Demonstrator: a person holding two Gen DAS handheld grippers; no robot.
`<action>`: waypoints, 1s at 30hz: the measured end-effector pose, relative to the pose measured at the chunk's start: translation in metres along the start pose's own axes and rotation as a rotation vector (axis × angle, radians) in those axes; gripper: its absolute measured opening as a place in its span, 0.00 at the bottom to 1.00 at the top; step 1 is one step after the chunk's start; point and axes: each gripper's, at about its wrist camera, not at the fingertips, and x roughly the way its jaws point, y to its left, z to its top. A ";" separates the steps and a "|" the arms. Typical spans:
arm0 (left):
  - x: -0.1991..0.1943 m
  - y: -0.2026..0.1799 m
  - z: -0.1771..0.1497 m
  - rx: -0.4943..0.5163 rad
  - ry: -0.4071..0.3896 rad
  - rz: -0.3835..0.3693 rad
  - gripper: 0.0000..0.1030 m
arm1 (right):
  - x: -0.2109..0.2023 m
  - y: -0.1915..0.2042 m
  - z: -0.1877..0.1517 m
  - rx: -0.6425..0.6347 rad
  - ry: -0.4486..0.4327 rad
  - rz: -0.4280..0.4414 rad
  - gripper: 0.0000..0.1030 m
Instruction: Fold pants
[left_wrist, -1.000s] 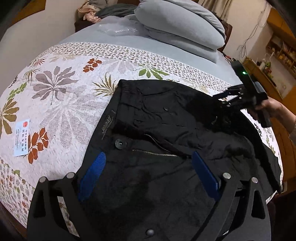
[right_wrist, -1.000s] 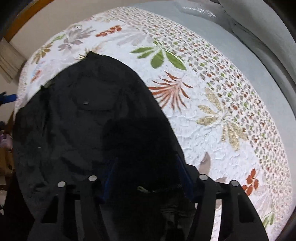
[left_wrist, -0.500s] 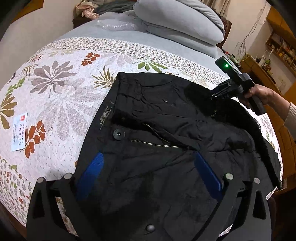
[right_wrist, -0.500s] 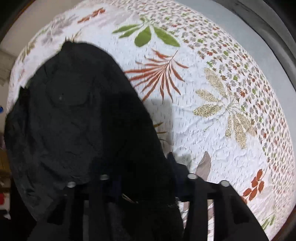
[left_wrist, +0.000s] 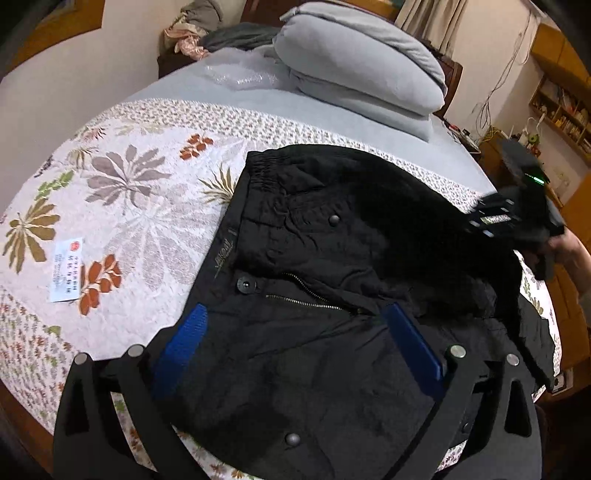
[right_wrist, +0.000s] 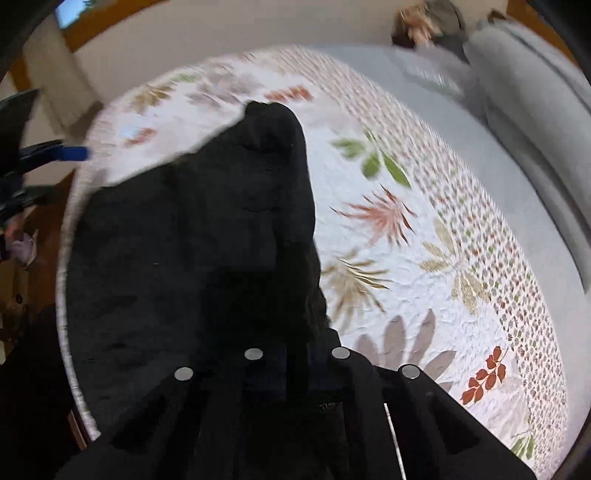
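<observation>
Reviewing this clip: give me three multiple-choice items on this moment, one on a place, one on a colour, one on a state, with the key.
1. Where does the white label lie?
A. on the quilt, left of the pants
B. on the pillow
C. on the pants

2. What colour are the left gripper's pads?
A. red
B. blue
C. green

3. How does the right gripper stand?
A. wide open above the quilt
B. shut on the pants
C. shut on the pillow

Key: 1 A, the white label sits on the quilt, left of the pants. 2 B, the pads of the left gripper are blue. 3 B, the right gripper is closed, with black cloth between its fingers.
</observation>
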 end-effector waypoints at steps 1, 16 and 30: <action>-0.007 -0.001 -0.001 0.000 -0.010 0.006 0.95 | -0.014 0.015 -0.003 -0.008 -0.030 0.019 0.06; -0.045 -0.002 -0.044 -0.080 0.043 -0.002 0.98 | 0.006 0.168 -0.080 -0.090 -0.030 0.136 0.06; 0.021 -0.003 -0.117 -0.401 0.191 -0.415 0.98 | -0.007 0.194 -0.084 -0.115 -0.068 0.135 0.06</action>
